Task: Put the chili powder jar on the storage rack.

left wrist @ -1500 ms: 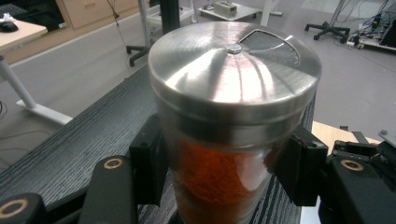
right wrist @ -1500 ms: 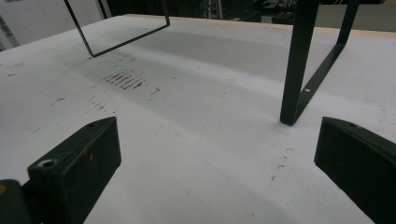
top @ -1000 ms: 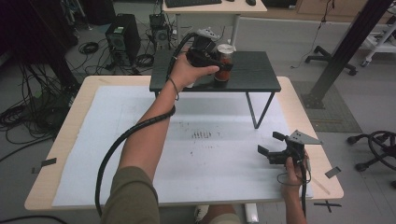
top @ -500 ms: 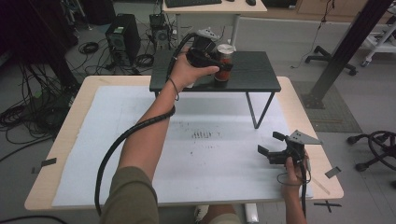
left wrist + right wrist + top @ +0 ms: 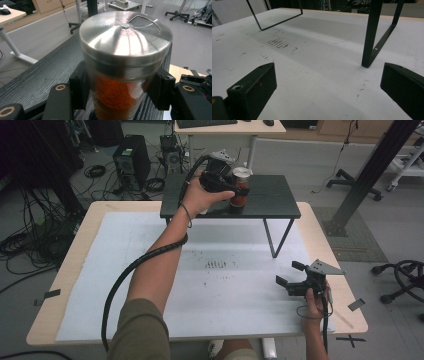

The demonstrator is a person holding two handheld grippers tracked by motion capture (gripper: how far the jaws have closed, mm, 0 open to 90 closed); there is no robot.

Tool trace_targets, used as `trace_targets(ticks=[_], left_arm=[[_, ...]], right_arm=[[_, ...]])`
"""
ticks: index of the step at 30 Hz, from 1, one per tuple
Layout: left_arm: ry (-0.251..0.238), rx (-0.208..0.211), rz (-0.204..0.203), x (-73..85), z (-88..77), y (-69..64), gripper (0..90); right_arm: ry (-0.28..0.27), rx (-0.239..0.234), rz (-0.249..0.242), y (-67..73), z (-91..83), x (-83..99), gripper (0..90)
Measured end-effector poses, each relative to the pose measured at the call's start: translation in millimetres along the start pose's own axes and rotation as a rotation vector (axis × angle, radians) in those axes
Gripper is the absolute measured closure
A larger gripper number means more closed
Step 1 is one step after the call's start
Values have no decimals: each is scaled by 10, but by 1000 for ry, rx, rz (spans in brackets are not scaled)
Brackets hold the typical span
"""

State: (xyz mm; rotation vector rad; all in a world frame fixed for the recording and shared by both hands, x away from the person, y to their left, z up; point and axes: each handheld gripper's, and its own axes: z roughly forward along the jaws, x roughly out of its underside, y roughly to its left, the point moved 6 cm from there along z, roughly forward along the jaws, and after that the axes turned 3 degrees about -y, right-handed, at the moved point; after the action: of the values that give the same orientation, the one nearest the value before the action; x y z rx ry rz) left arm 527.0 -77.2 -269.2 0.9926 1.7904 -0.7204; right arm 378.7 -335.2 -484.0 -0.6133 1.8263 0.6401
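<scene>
A glass jar (image 5: 241,184) of orange-red powder with a shiny metal lid (image 5: 125,35) stands on the black raised shelf (image 5: 270,195) at the table's far side. My left gripper (image 5: 233,188) reaches over the shelf and is shut on the jar; in the left gripper view its pads (image 5: 79,86) press the glass on both sides below the lid, around the jar (image 5: 117,95). My right gripper (image 5: 289,274) hovers low over the white mat near the table's front right, open, with nothing between its jaws (image 5: 327,85).
The shelf stands on thin black wire legs (image 5: 372,37), one just ahead of the right gripper. A white mat (image 5: 150,270) with dark scuff marks (image 5: 216,265) covers the wooden table (image 5: 70,285). Computers, cables and chairs stand on the floor around it.
</scene>
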Motion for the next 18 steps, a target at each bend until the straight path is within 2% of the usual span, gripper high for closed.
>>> trace_targets(ticks=[18], left_arm=[[-6, -2, -5, -1, 11, 9, 430]], right_arm=[[-1, 1, 2, -3, -1, 0, 2]])
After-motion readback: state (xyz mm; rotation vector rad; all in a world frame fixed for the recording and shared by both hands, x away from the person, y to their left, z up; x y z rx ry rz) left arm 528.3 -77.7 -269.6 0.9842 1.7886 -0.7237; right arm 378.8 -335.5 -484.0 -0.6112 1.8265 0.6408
